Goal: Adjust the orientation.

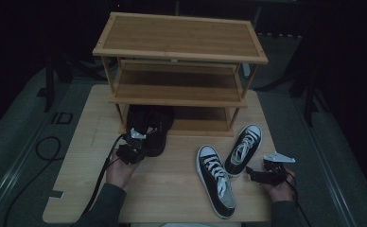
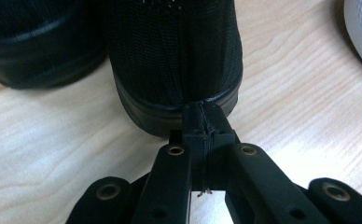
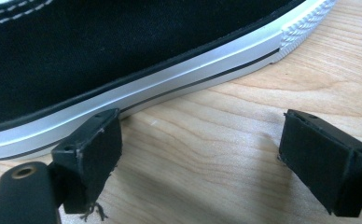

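Left tongs [image 1: 133, 142], held by the left hand [image 1: 120, 170] at lower left of the high view, have jaws pressed together. Right tongs [image 1: 255, 174], lower right, stand spread wide.

Black shoe [image 2: 174, 56] cut off at twelve o'clock; sneaker [image 3: 123, 56] runs off at nine; rack's [image 1: 179, 45] back legs hidden.

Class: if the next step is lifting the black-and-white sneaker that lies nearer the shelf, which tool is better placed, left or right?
Right. The right tool is open beside that sneaker, jaws at its white sole. The left tool is shut against the black shoe, far across the table.
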`<state>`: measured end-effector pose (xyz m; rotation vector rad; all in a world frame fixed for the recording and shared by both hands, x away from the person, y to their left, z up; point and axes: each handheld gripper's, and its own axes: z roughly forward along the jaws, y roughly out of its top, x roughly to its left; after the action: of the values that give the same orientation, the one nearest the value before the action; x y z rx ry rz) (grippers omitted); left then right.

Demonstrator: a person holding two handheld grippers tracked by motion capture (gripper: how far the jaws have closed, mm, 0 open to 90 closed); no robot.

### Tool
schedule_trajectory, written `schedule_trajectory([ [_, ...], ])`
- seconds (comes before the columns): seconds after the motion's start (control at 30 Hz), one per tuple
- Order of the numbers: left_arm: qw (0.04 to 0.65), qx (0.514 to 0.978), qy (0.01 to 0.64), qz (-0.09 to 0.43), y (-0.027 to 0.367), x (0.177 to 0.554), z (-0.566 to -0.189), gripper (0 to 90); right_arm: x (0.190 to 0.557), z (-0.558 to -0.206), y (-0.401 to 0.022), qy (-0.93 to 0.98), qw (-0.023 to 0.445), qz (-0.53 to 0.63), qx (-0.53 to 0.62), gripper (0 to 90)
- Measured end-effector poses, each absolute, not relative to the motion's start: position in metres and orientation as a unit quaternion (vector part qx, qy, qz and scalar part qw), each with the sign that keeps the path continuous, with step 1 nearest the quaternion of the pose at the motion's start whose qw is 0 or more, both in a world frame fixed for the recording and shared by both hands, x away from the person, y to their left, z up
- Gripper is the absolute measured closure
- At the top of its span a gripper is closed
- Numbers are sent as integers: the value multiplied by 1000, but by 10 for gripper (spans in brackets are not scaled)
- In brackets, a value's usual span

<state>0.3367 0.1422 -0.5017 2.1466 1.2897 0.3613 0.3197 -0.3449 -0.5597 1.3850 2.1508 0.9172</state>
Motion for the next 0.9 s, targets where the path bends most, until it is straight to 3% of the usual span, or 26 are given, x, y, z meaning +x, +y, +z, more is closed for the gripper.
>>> schedule_trajectory([
  [0.9,300,795,502,164,126,371,-500,897,320,-560,-345,774,211,330,498,129],
])
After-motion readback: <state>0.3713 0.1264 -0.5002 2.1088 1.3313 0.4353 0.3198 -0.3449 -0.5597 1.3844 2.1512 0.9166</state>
